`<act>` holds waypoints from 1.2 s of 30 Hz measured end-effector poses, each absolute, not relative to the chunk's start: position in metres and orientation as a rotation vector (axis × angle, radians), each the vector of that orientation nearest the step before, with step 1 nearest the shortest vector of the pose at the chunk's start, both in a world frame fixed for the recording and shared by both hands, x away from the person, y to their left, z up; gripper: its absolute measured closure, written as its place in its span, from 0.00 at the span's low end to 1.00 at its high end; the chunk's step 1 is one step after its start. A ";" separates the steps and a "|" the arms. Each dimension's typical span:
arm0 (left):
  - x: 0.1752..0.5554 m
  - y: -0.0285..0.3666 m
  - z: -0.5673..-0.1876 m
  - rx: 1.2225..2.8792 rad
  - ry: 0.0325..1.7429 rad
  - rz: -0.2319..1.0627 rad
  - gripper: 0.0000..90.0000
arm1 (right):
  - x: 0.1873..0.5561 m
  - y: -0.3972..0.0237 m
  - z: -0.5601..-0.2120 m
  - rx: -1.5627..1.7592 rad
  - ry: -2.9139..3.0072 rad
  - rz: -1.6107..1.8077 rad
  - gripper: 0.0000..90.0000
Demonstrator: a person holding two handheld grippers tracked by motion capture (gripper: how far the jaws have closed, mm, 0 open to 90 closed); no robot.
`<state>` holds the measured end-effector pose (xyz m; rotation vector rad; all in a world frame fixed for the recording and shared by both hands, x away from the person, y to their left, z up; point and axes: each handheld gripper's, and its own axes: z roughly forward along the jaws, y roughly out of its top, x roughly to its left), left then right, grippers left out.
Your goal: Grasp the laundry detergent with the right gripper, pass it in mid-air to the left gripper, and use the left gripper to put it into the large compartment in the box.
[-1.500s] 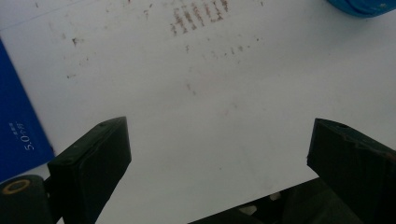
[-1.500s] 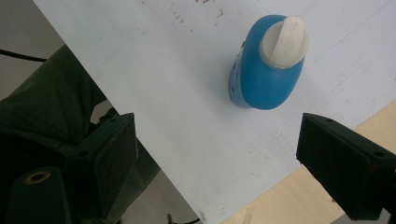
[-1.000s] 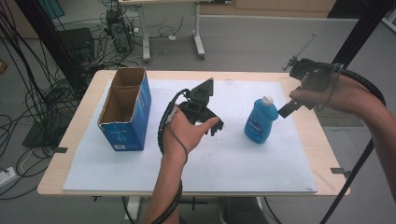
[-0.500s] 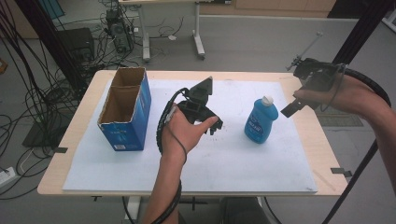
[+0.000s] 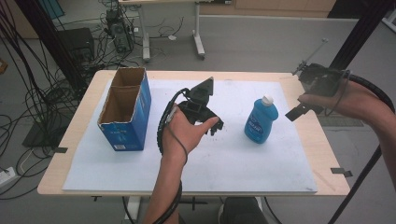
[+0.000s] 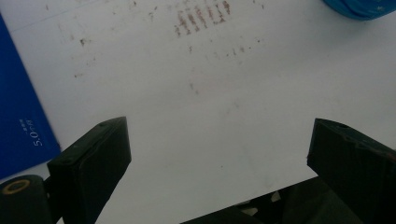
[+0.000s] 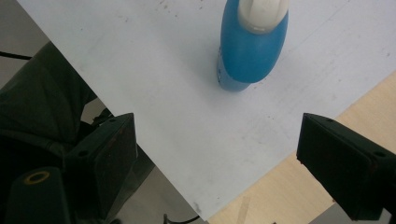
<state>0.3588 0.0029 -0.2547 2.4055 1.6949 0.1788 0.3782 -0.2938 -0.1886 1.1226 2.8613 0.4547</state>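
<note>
Bottle: a blue bottle [image 5: 260, 122] with a white cap stands upright on the white sheet [image 5: 233, 177], right of the middle
Right gripper [image 5: 299, 111]: up in the air, just right of the bottle, not touching it; jaws wide, nothing between them
Left gripper [image 5: 212, 127]: low over the sheet in the middle, left of the bottle; jaws wide, holding nothing
Box: an open blue cardboard box [image 5: 125, 111] stands at the far left

Left forearm comes in from the desk's near edge, hand wrapped round the left gripper [image 5: 212, 127] mid-desk, jaws wide apart, nothing between. Right gripper [image 5: 299, 111] held raised over the desk's right edge, jaws spread, empty.
</note>
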 end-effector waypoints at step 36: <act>0.360 0.005 -0.263 2.405 1.700 0.162 0.07 | 0.377 -0.312 -0.300 1.209 2.738 0.727 0.08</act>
